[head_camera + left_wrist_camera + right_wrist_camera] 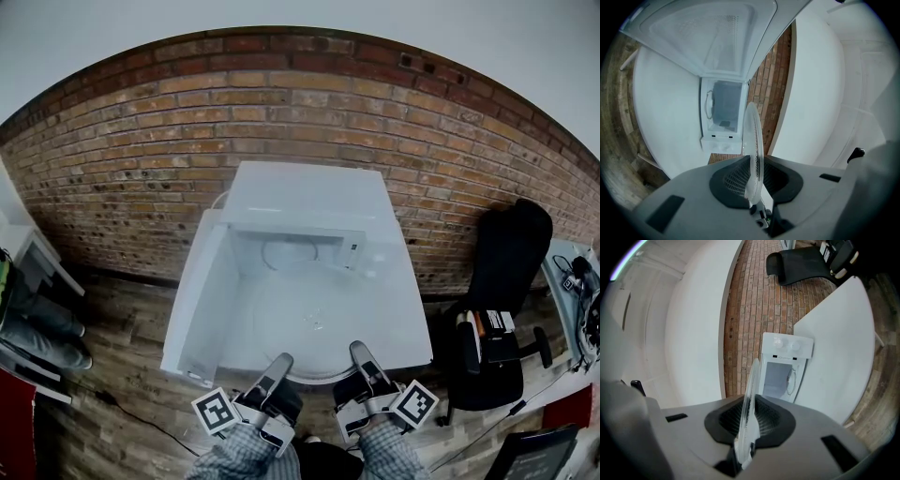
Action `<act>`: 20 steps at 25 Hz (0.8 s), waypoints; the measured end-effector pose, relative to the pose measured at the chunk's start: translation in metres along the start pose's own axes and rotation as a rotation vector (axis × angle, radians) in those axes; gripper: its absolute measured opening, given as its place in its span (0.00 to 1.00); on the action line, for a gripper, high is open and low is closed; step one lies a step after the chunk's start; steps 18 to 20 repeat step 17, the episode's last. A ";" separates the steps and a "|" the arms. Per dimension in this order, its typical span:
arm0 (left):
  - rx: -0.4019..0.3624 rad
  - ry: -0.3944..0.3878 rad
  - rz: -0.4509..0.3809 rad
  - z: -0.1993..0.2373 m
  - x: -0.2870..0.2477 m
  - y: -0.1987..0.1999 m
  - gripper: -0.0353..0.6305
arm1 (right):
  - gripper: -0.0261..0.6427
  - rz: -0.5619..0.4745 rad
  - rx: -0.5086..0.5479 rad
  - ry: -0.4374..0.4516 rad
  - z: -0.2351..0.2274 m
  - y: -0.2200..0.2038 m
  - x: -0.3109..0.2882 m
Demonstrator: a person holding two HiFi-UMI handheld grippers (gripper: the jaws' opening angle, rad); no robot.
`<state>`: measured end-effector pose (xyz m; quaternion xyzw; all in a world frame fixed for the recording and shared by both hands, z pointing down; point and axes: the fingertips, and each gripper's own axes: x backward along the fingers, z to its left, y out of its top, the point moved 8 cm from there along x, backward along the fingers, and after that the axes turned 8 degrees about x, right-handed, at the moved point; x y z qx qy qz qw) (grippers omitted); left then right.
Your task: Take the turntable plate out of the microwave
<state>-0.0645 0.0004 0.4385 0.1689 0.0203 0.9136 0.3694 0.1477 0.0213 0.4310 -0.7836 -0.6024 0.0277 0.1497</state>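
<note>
In front of the open white box-shaped microwave oven (pixel 309 199), the clear round glass turntable plate (pixel 309 321) was held roughly level above the white table (pixel 420 349), apparently clear of the cavity. The left gripper (pixel 279 364) and the right gripper (pixel 362 356) were each clamped on the plate's near rim, side by side. Extraction therefore appeared complete. Judged outstanding: setting the plate down on a free surface and releasing both grips. The white oven door (pixel 192 300) stood open.
</note>
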 end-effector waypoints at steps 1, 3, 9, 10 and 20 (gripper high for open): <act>0.000 -0.001 0.000 0.000 0.000 0.000 0.13 | 0.10 0.001 0.001 0.000 0.000 0.000 0.000; 0.001 -0.003 -0.001 0.000 -0.002 0.000 0.13 | 0.10 0.001 0.001 -0.001 -0.001 0.001 -0.001; 0.003 -0.003 0.002 0.001 -0.002 0.000 0.13 | 0.10 -0.003 -0.004 -0.002 -0.001 0.001 0.000; 0.004 -0.003 0.001 0.001 -0.002 0.000 0.13 | 0.10 -0.003 -0.004 -0.002 -0.001 0.001 0.000; 0.008 0.000 -0.002 0.001 -0.004 -0.002 0.13 | 0.10 -0.003 -0.010 -0.002 -0.001 0.004 0.000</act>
